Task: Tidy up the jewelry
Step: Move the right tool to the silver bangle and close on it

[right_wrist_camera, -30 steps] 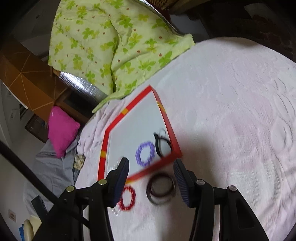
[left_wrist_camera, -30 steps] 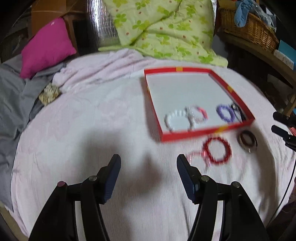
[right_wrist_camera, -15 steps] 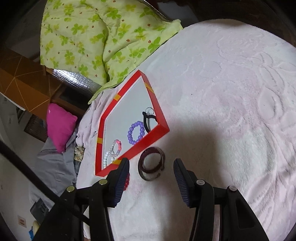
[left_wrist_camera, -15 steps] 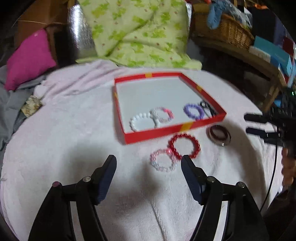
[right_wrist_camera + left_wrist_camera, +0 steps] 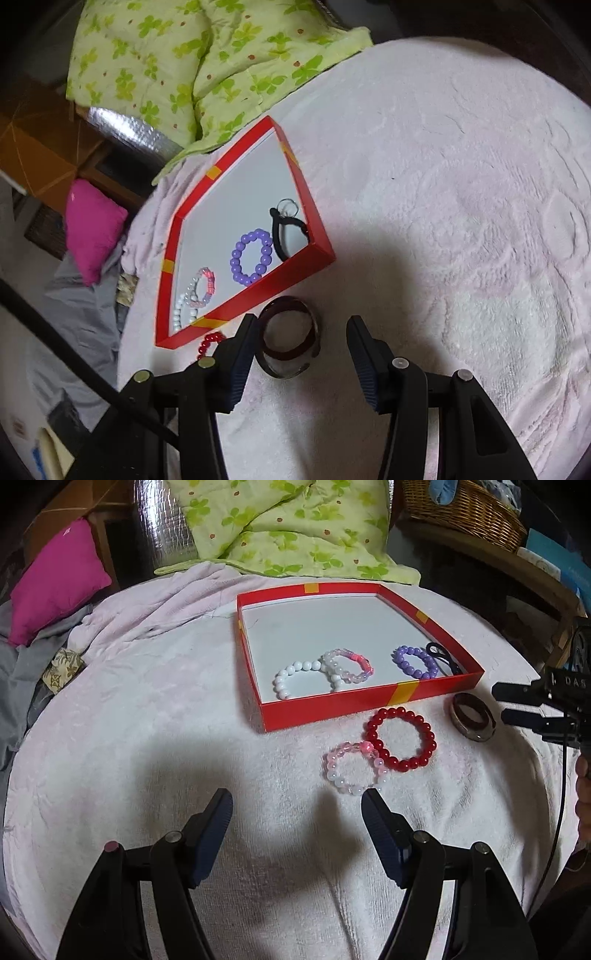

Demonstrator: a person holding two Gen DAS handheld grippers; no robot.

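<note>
3 pieces lie outside the red tray (image 5: 369, 701) on the pink blanket (image 5: 147, 720): a dark bangle (image 5: 290, 341), a red bead bracelet (image 5: 400, 738) and a pale pink bead bracelet (image 5: 352, 771) that touches it. Inside the tray, near its front wall, rest a white bead bracelet (image 5: 295, 681) overlapped by a pink-and-clear one (image 5: 349, 664), a purple bead bracelet (image 5: 415, 662) and a black cord piece (image 5: 288, 236) in the corner. The step in hand looks like reaching for the loose pieces to move them into the tray. The right gripper (image 5: 301, 350) has just been widening its jaws, which stand apart and unclamped with the bangle partly between them, nearer the left finger; contact there cannot be judged. The left gripper (image 5: 297, 823) has jaws spread wide and empty, with the pale pink bracelet just beyond its right finger. Next, the right gripper probably needs to centre on the bangle's wall and close gently, since a hard ring on soft pile may tip or slide; the left would need to shift toward the pink bracelet. From the right wrist view, the red bracelet is mostly hidden behind the left finger and the pale pink one is not seen; the small clear ring (image 5: 288, 206) by the cord is hard to identify.
</note>
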